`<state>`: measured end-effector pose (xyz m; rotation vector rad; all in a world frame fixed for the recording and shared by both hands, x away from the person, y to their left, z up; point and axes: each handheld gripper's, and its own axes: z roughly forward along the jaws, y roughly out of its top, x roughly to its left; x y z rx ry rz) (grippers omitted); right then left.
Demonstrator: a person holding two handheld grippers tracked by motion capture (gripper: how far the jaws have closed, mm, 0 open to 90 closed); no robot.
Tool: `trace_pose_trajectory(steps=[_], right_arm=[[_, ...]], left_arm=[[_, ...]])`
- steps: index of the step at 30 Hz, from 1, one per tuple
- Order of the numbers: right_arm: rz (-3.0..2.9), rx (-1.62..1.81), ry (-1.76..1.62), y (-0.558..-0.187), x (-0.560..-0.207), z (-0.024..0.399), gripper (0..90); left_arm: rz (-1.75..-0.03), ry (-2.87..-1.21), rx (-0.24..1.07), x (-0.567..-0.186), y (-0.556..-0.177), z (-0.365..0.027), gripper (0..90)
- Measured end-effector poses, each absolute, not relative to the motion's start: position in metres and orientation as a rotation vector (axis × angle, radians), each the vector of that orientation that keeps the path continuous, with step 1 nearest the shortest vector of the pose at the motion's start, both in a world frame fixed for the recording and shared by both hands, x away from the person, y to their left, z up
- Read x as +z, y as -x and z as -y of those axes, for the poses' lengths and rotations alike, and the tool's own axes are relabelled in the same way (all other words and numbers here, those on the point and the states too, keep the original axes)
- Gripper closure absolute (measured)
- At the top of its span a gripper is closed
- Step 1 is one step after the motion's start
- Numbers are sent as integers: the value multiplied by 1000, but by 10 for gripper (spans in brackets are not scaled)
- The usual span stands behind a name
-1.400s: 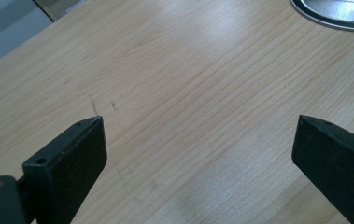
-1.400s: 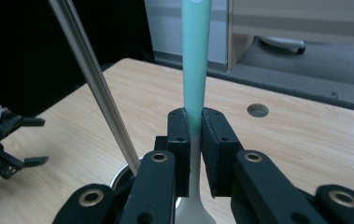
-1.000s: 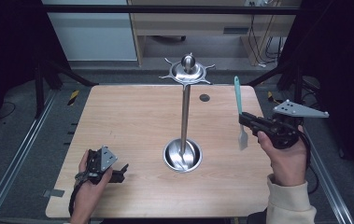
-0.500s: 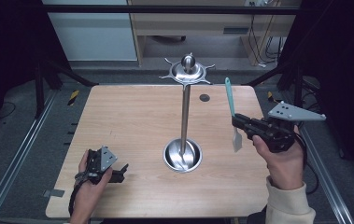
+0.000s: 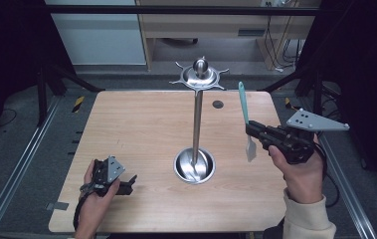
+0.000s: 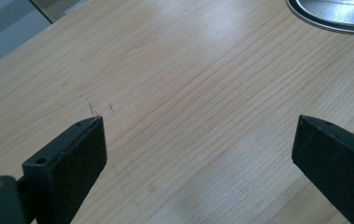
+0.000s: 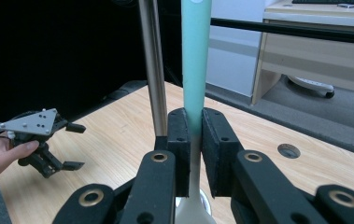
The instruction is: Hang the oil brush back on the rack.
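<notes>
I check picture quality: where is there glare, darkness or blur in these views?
High view: dark surroundings, glare on the stand's base. Left gripper view: soft sheen on the table, jaws sharp. Right gripper view: the spatula and pole are slightly soft, left background black.

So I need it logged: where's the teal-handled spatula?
High view, right side: the teal-handled spatula stands upright, clamped in the right gripper, beside the steel stand.

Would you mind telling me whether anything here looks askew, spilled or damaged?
Nothing stands out. The stand is upright on the table, the right gripper is shut on a spatula held roughly upright, and the left gripper rests open on the wood. There are a few faint scuff marks, but no spill or damage.
</notes>
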<state>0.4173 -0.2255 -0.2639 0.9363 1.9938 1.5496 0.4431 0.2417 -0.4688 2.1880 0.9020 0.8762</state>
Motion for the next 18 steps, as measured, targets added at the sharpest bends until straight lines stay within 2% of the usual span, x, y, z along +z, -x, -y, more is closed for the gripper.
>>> trace_pose_trajectory(steps=[18], right_arm=[[-2010,1552,-892,-416,-264,218,823]], left_arm=[[-898,-2192,874,-469,-443,-241,28]])
